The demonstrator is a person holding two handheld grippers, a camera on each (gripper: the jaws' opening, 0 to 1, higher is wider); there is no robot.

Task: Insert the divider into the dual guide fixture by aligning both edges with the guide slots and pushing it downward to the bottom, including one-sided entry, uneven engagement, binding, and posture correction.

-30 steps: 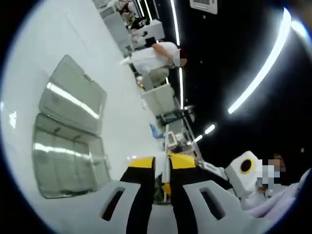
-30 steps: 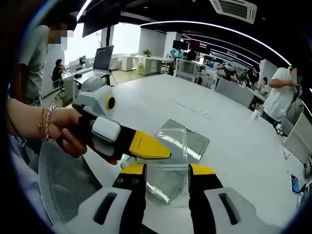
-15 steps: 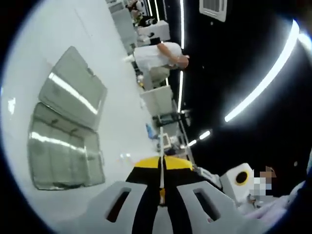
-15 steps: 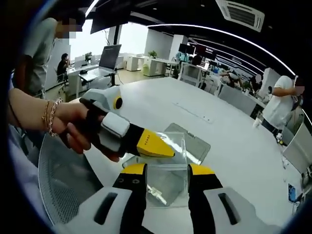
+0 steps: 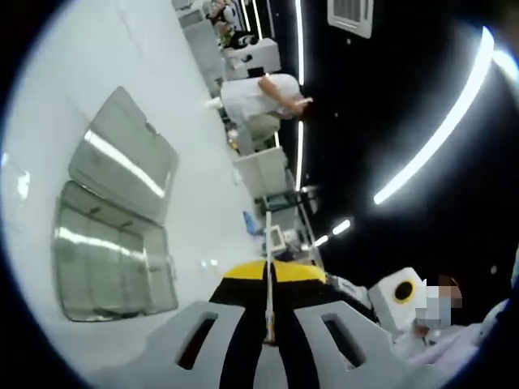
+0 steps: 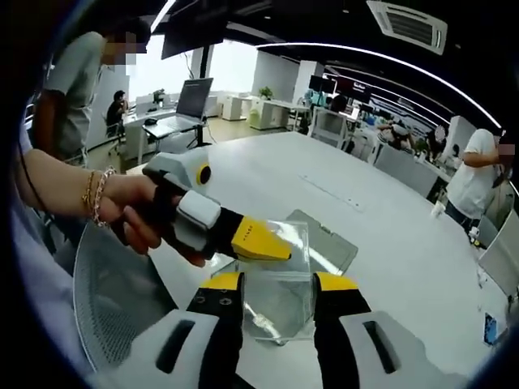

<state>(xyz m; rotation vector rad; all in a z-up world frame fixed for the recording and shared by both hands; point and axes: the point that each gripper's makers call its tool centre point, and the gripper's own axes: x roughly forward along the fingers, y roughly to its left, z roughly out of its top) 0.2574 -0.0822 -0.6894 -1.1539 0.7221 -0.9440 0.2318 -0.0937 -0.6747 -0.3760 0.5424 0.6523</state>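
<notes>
open-plan office with a long white table (image 6: 381, 211) sets the scene; on that table lies the clear dual guide fixture (image 5: 113, 219), a hinged tray opened flat. the left gripper (image 6: 272, 250) is clamped on the edge of the transparent divider (image 6: 280, 279), which hangs in the air between the parted jaws of the right gripper (image 6: 277, 284), well above the fixture. to do this well, i judge the sheet should be squared up before lowering, so both edges enter the slots together rather than one side first.
</notes>
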